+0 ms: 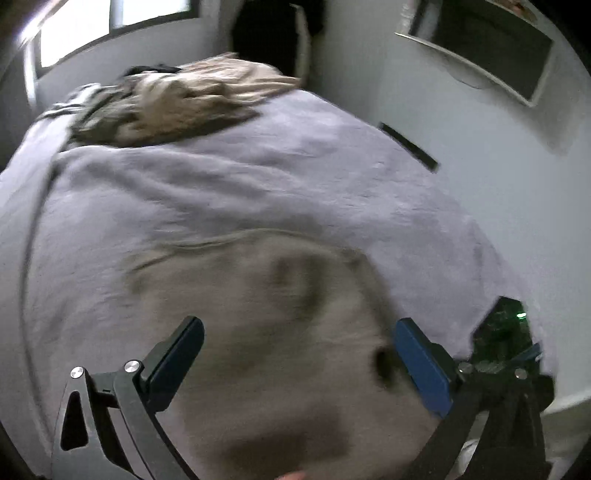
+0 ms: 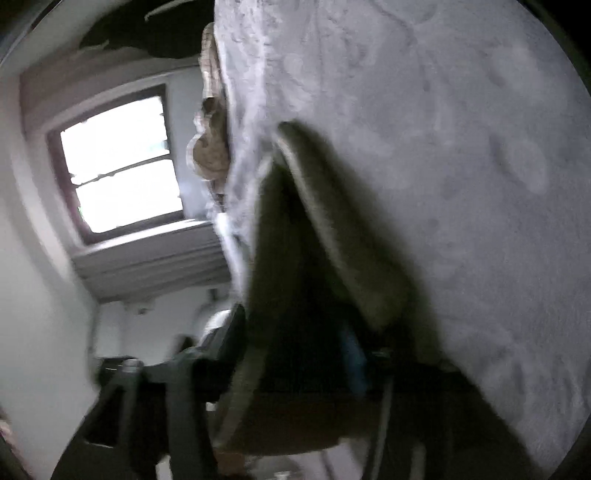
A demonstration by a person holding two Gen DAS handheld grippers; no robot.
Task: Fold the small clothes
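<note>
Left wrist view looks down and forward over a bed covered by a lavender-grey fleece blanket point(image 1: 280, 184). The left gripper point(image 1: 299, 343) has its two fingers spread wide, one black and blue-faced finger point(image 1: 177, 362) at the lower left and a blue pad point(image 1: 421, 365) at the lower right, with nothing pinched between them. Beneath and between the fingers lies a small beige garment point(image 1: 266, 332), spread out on the near part of the blanket and blurred by motion. At the far end of the bed sits a heap of other clothes point(image 1: 177, 99) in tan, cream and dark tones. Behind it are a bright window point(image 1: 110, 26) and a pale wall with a dark framed panel point(image 1: 487, 48). Right wrist view is tilted sideways, so the blanket point(image 2: 443, 166) fills the right side like a wall. The right gripper point(image 2: 295, 354) is mostly buried in dark olive-beige cloth point(image 2: 317, 236), which drapes over and between its fingers and rises to a point against the blanket; whether the jaws are closed on the cloth cannot be told, as they are hidden and blurred. On the left are a bright window point(image 2: 122, 166) and the edge of the clothes heap point(image 2: 210, 147).
</note>
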